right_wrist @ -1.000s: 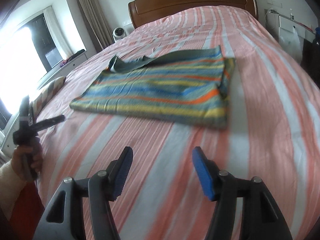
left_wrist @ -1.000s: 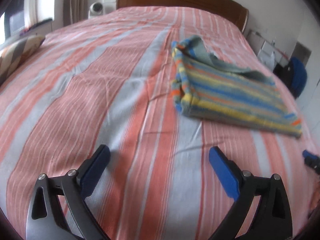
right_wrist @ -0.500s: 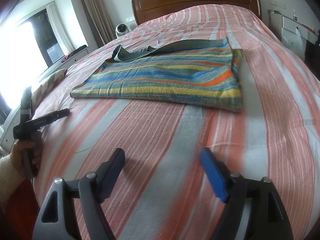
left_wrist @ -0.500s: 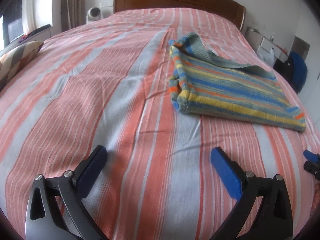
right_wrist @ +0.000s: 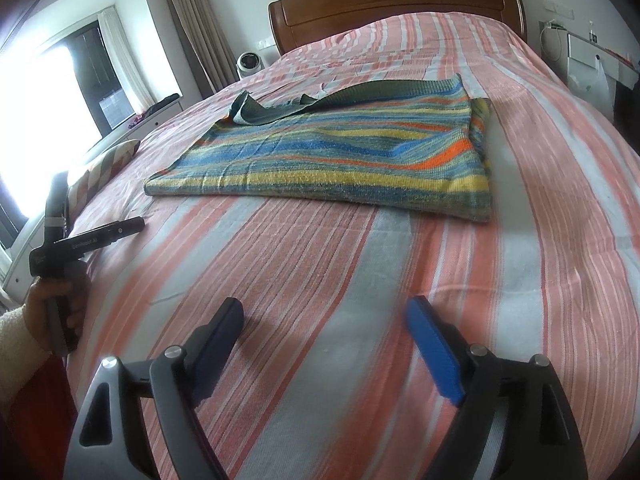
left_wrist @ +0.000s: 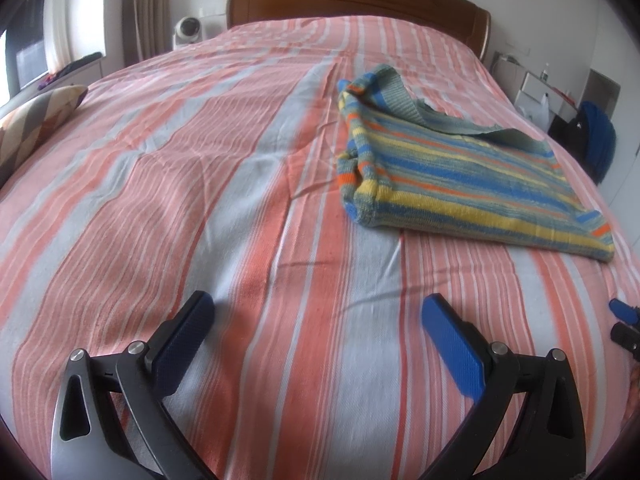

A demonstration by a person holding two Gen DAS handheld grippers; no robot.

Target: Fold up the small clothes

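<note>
A folded striped knit garment [left_wrist: 452,168] in blue, yellow, green and orange lies flat on the bed, with one grey-green flap curled up at its far edge. In the right wrist view the same garment [right_wrist: 344,160] sits ahead of me, well beyond the fingertips. My left gripper [left_wrist: 318,312] hovers open over bare bedsheet, short of the garment and to its left. My right gripper [right_wrist: 324,312] is over the sheet too, its jaws still opening with nothing between them. A hand [right_wrist: 48,300] holds the left gripper's handle at the left edge of the right wrist view.
The bed [left_wrist: 200,184] carries a pink, orange and grey striped sheet, with a wooden headboard [right_wrist: 396,4] at the far end. A patterned cushion [left_wrist: 32,124] lies at the left edge. A small white fan [right_wrist: 250,62] and a window stand beyond; a white bedside unit [right_wrist: 592,56] is at right.
Both grippers have drawn back from the garment toward the near edge of the bed. The right gripper's jaws have spread wider. The garment lies still.
</note>
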